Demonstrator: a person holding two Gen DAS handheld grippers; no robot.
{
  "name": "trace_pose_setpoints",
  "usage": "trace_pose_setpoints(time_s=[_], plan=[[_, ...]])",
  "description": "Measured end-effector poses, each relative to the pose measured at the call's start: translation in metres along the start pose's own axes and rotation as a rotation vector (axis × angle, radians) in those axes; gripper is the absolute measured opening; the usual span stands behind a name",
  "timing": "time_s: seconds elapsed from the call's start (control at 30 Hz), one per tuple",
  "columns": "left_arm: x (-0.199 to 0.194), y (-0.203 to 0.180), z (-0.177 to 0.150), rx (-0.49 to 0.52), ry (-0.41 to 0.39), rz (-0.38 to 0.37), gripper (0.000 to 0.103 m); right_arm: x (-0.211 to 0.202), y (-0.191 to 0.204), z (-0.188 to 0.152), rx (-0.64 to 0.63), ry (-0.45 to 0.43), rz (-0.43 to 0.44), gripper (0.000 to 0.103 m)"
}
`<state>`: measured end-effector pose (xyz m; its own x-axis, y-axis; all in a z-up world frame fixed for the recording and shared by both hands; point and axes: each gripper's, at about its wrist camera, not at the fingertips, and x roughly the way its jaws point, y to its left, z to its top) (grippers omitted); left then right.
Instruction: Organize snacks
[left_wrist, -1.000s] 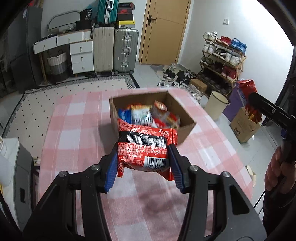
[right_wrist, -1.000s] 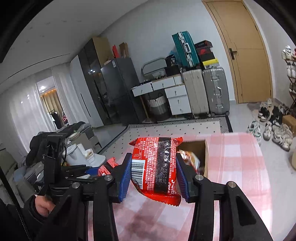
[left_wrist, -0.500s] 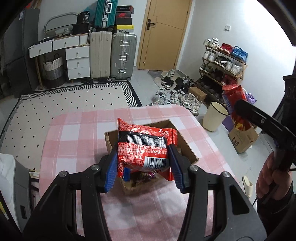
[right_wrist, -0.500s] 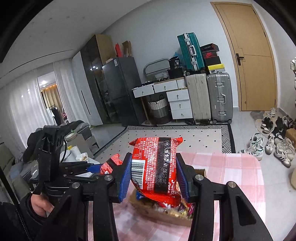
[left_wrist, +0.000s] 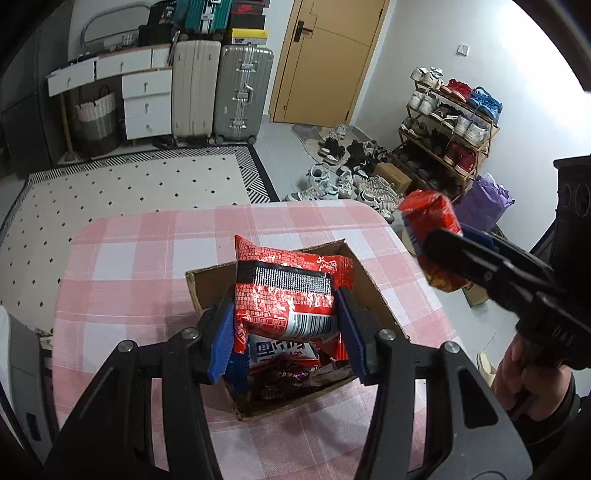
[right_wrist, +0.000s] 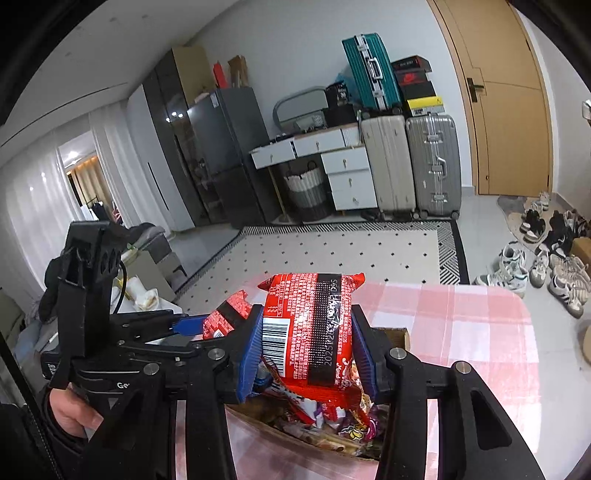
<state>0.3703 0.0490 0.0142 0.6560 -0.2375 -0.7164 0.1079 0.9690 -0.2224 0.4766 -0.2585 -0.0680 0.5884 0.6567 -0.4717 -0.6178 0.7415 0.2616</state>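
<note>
A: How is the left gripper (left_wrist: 286, 325) posed?

B: It tilts steeply down toward the cardboard box (left_wrist: 364, 280), its black arms spread toward the lens and its blue pads (left_wrist: 221, 343) pressed against the two short sides of a red snack packet (left_wrist: 286, 295). The packet hangs in the air above the open box, barcode end toward the camera, black band across its upper half.

A: And the right gripper (right_wrist: 306, 350)?

B: It points at a shallower downward angle. Its jaws are clamped on a second red snack packet (right_wrist: 308, 328), which stands on end with the barcode at lower left and a black printed strip running down its length. This packet also hangs above the box (right_wrist: 397, 334), whose far rim shows just behind it.

A: What fills the box?

B: A jumble of loose wrapped snacks (right_wrist: 332, 421), seen below the right-hand packet; from the left wrist, a white-and-blue packet (left_wrist: 280, 349) lies on top under the held one.

A: Where does the box sit?

B: On a table covered with a pink checked cloth (left_wrist: 140, 254).

A: Are the hands visible?

B: Partly. The right hand (left_wrist: 524, 373) grips its tool's handle at the right edge of the left wrist view; the left hand (right_wrist: 72, 410) wraps its handle at the lower left of the right wrist view. The two grippers sit side by side, tips near each other over the box.
</note>
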Motion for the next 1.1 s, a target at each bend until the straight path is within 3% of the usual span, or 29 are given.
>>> trace_pose_setpoints(time_s=[0.3, 0.5, 0.7, 0.87, 1.03, 1.1], plan=[[0.034, 0.008, -0.010, -0.013, 0.042, -0.019, 0.048, 0.040, -0.014, -0.022, 0.023, 0.065, -0.012, 0.045], [0.046, 0.013, -0.013, -0.025, 0.066, -0.020, 0.051, 0.049, -0.022, -0.030, 0.048, 0.080, -0.022, 0.050], [0.036, 0.011, -0.018, -0.018, 0.050, -0.005, 0.052, 0.025, -0.023, -0.031, 0.059, 0.032, -0.011, 0.054], [0.018, 0.005, -0.023, -0.002, 0.017, 0.006, 0.057, 0.001, -0.014, -0.032, 0.051, -0.007, -0.010, 0.065], [-0.008, -0.004, -0.029, 0.004, -0.021, 0.021, 0.066, -0.024, -0.005, -0.035, 0.031, -0.037, -0.017, 0.070], [-0.020, -0.007, -0.034, -0.003, -0.038, 0.031, 0.078, -0.037, 0.001, -0.038, 0.009, -0.051, -0.029, 0.074]])
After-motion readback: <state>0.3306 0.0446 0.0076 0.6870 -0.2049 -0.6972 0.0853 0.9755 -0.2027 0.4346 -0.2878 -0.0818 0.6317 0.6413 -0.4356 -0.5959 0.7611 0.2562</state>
